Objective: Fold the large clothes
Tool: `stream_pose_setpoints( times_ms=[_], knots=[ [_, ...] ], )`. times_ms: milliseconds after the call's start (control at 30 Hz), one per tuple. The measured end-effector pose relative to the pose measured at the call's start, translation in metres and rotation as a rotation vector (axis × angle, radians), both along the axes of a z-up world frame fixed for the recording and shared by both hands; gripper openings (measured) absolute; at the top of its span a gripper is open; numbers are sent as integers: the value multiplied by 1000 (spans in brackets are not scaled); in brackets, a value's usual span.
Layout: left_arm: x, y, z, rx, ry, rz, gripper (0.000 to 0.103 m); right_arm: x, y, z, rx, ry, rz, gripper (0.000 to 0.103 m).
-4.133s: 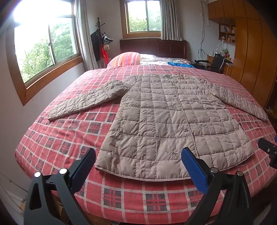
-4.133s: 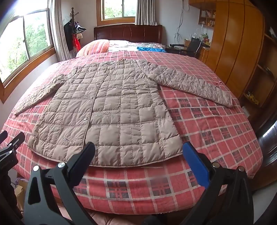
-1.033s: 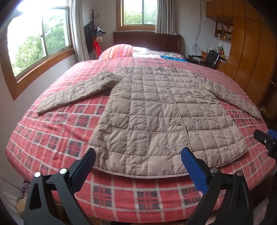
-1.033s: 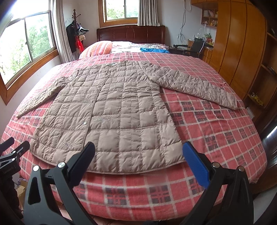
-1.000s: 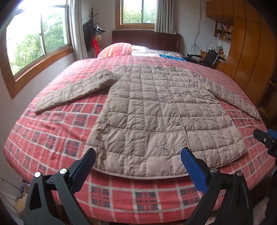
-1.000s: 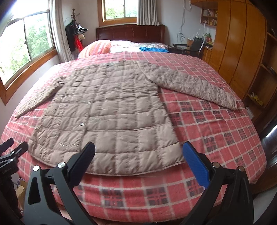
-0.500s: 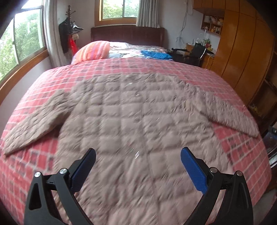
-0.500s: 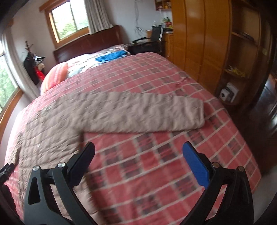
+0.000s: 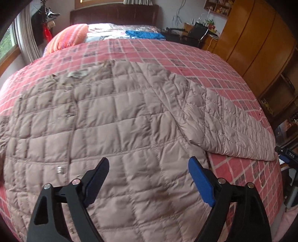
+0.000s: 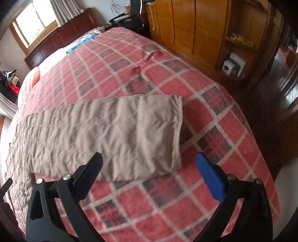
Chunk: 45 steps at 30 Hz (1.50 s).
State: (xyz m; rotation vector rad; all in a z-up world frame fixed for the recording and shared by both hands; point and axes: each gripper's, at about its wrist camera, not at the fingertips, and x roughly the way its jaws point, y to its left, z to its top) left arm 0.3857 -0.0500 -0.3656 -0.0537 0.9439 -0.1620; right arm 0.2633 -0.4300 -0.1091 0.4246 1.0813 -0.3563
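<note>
A beige quilted coat [image 9: 119,119] lies flat and buttoned on the red plaid bedspread [image 9: 186,57], its collar toward the headboard. My left gripper [image 9: 149,173] hovers open over the coat's body, close to the fabric, nothing between its fingers. The coat's right sleeve [image 9: 232,126] stretches out toward the bed's right edge. In the right wrist view, that sleeve's cuff end [image 10: 149,134] lies just ahead of my right gripper [image 10: 149,165], which is open and empty above the bedspread [image 10: 204,121].
A striped orange pillow [image 9: 69,37] and a blue cloth [image 9: 145,34] lie near the dark headboard [image 9: 113,14]. Wooden wardrobes and shelves [image 10: 214,31] line the right side of the bed. The bed's edge drops off to a dark floor [image 10: 270,93].
Both grippers have moved forward and lower over the bed. The left now hangs over the coat's body; the right has swung right to the sleeve cuff. Both stay open.
</note>
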Motion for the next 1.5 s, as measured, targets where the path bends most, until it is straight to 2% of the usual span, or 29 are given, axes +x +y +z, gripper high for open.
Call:
stream_pose_setpoints(
  times_ms=[67,133,167,233,333,400,500,633,767,900,1033,1300,1500],
  knots=[
    [9,-6,-7,6,8,-6,87,6,-4,-6,11,9,0,94],
    [16,-8,-15,0,27,-10,87,9,-8,-12,46,12,5,75],
    [19,-8,-19,-7,34,-9,86,11,-9,-15,67,22,6,63],
    [26,-7,-25,-16,46,-4,83,15,-10,-24,91,38,8,55],
    [32,-2,-35,-24,69,3,78,18,-5,-27,41,40,22,41],
    [33,0,-39,-20,64,8,74,19,-1,-26,45,34,29,24],
    [34,3,-40,-13,57,14,66,25,5,-24,30,45,23,13],
    [35,12,-39,-65,65,11,62,28,18,-12,23,49,1,7],
    [37,23,-38,-127,80,1,60,23,27,13,77,-60,6,6],
    [37,30,-38,-163,89,-15,58,25,72,50,94,-174,131,6],
    [34,38,-37,-196,89,-28,58,38,133,69,118,-220,294,6],
    [31,47,-35,-226,92,-42,57,83,236,71,120,-195,497,6],
    [30,48,-35,-236,93,-49,57,112,284,45,82,-107,561,6]
  ],
)
